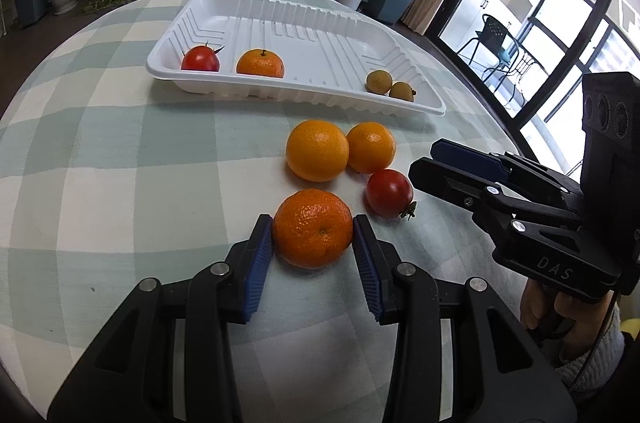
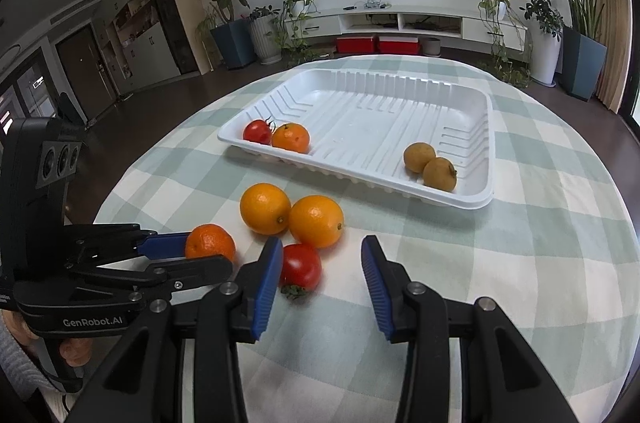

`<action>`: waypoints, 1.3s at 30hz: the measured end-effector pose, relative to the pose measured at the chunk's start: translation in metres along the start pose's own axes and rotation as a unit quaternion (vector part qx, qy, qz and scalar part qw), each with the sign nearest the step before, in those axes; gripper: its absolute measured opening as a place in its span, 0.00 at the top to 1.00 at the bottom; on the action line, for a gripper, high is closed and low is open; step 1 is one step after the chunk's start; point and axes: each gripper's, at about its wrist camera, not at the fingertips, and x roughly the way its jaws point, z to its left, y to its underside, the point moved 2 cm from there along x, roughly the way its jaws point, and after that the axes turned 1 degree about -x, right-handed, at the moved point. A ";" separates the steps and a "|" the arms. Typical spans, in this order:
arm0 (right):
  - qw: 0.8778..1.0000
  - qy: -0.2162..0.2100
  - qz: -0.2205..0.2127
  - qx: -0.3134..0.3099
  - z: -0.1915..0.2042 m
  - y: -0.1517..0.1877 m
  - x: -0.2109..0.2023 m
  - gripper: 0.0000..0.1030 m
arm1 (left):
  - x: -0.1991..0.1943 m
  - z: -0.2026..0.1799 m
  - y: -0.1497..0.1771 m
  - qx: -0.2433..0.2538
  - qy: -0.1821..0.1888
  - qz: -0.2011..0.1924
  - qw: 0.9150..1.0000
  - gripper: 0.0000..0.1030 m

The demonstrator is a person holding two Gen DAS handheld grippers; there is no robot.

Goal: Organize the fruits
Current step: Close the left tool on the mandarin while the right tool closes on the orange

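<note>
My left gripper (image 1: 313, 231) is shut on a mandarin (image 1: 313, 227) that rests on the checked tablecloth; it also shows in the right wrist view (image 2: 209, 243). Beyond it lie two oranges (image 1: 317, 150) (image 1: 371, 147) and a loose tomato (image 1: 389, 193). My right gripper (image 2: 322, 255) is open, with the tomato (image 2: 301, 267) just inside its left finger. The white tray (image 1: 320, 95) holds a tomato (image 1: 200, 59), a mandarin (image 1: 260, 63) and two small brown fruits (image 1: 379, 81) (image 1: 401, 91).
The table edge (image 1: 492, 127) curves away on the right, near the glass doors. The right gripper body (image 1: 520, 207) sits close to the right of the loose fruit. Plants and a TV cabinet stand beyond the table.
</note>
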 end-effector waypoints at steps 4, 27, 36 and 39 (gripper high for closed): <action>1.000 0.000 0.006 -0.008 0.001 -0.007 0.009 0.57 | -0.002 0.002 0.000 -0.004 0.001 -0.002 1.000 0.63; 0.999 -0.022 0.037 0.010 -0.003 -0.015 0.041 0.57 | 0.001 0.010 0.000 -0.008 0.000 -0.001 1.000 0.63; 0.999 -0.031 0.040 0.018 -0.005 -0.014 0.042 0.60 | 0.001 0.010 0.000 -0.011 -0.001 -0.001 1.000 0.63; 0.998 -0.037 0.040 0.027 -0.007 -0.014 0.042 0.60 | 0.001 0.010 0.000 -0.011 -0.002 -0.001 1.000 0.63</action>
